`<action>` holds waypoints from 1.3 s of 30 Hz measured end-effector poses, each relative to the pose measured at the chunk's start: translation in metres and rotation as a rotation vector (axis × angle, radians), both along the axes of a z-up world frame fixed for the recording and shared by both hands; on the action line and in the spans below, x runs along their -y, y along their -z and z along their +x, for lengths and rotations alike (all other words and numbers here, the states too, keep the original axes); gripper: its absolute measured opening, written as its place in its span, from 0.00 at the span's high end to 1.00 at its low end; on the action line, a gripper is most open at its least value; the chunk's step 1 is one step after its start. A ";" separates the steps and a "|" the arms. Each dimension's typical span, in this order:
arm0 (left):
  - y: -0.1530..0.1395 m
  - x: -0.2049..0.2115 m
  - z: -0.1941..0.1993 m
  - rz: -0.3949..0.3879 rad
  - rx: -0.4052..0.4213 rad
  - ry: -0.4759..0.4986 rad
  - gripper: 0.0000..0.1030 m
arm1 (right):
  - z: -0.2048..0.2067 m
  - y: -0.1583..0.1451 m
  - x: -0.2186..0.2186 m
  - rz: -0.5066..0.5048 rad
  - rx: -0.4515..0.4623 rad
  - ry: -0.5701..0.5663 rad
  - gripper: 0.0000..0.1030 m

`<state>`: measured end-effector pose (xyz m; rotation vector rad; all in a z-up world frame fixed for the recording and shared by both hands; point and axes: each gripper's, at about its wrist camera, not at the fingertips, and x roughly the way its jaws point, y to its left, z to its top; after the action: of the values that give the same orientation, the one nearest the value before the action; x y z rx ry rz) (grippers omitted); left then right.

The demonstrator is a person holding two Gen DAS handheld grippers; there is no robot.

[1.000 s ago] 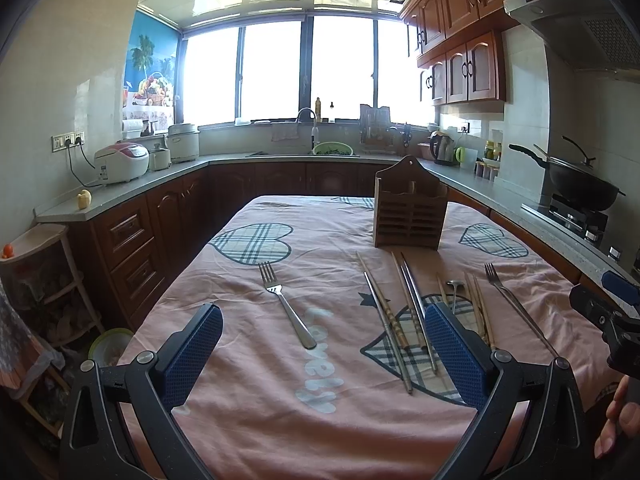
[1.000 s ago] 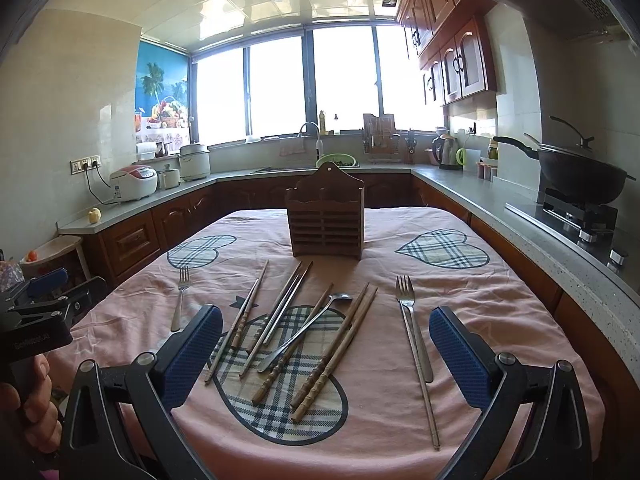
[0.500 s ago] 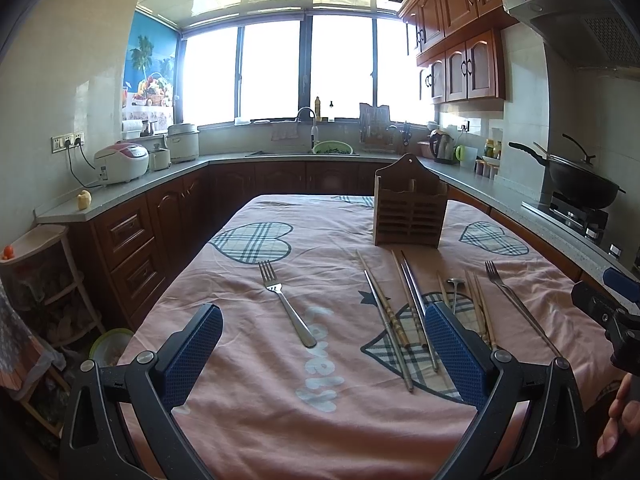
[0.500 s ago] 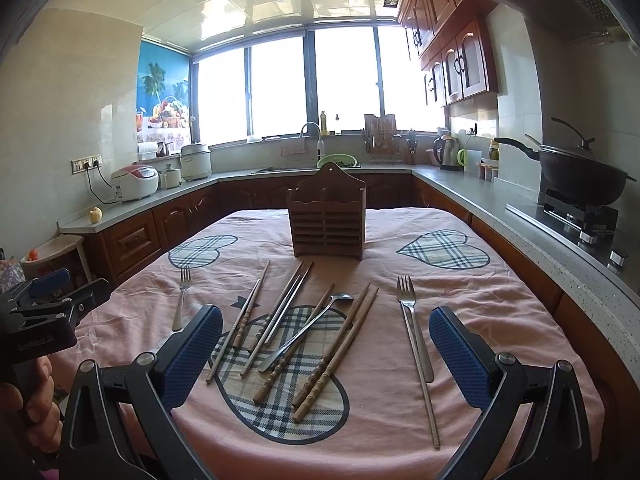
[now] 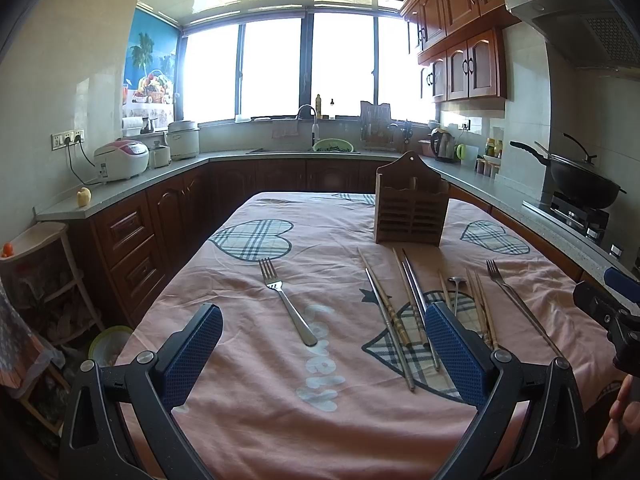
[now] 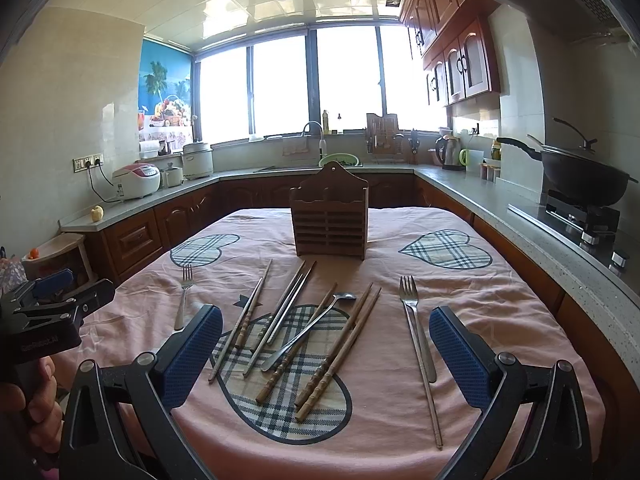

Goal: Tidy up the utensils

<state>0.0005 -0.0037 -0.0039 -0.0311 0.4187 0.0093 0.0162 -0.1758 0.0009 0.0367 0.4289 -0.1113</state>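
Nothing moved, wooden holder (image 6: pixel 329 216) behind chopsticks (image 6: pixel 338 350)

Pink cloth (image 6: pixel 460 292) over the bench, printed with grey-and-white plaid hearts (image 6: pixel 445 249) and pale lettering (image 5: pixel 320 360). A brown slatted wooden holder (image 6: pixel 329 222) stands toward the far edge. Silver steel forks (image 6: pixel 416 328), a silver spoon (image 6: pixel 308 330), silver chopsticks (image 6: pixel 286 308) and brown wooden chopsticks (image 6: pixel 338 350) shine on it. Both black tools carry dotted blue pads (image 6: pixel 456 354).
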 end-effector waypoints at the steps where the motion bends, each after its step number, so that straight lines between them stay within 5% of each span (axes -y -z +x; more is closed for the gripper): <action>1: 0.000 0.000 0.000 0.000 0.000 0.000 0.01 | 0.000 0.000 0.000 0.000 0.000 0.000 0.00; 20: 0.007 -0.005 0.018 -0.026 -0.055 0.003 0.01 | 0.007 0.003 0.001 0.006 -0.014 -0.005 0.00; 30: -0.001 -0.024 0.085 -0.105 -0.183 0.020 0.02 | 0.030 0.005 0.015 0.037 -0.036 -0.031 0.00; 39: 0.000 -0.024 0.147 -0.118 -0.284 0.044 0.02 | 0.076 0.018 0.035 0.099 -0.131 -0.034 0.15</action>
<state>0.1474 0.0201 -0.0043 -0.1377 0.7034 -0.0550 0.0921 -0.2109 -0.0168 0.1199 0.5652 -0.0586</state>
